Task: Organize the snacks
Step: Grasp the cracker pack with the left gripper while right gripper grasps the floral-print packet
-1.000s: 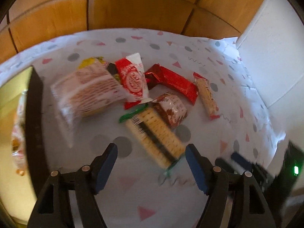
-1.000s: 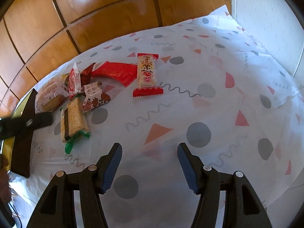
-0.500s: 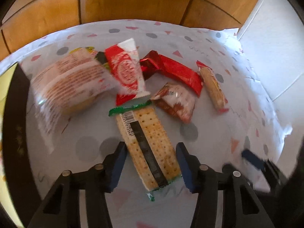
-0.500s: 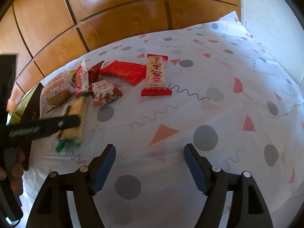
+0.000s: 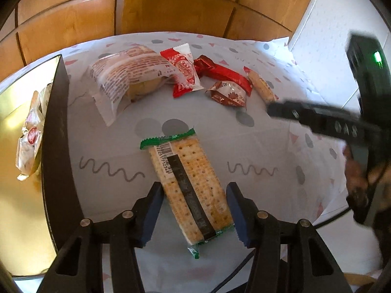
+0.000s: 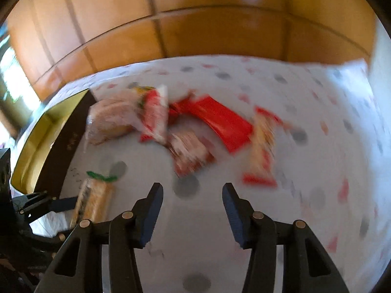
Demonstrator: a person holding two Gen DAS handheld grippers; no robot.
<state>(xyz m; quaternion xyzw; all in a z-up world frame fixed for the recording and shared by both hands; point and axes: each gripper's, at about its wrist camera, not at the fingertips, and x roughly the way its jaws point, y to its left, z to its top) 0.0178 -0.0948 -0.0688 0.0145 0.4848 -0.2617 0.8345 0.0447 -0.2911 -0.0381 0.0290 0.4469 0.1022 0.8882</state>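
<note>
Left gripper (image 5: 194, 210) fingers straddle the flat perforated cracker pack (image 5: 188, 185), clear wrapper, lower centre; pad contact unclear. Right gripper (image 6: 191, 213) closing on nothing.

Home dining spot, patterned tablecloth (image 5: 244, 146), wooden wall panels (image 5: 171, 9), packaged snacks (image 5: 188, 73) beside it
</note>
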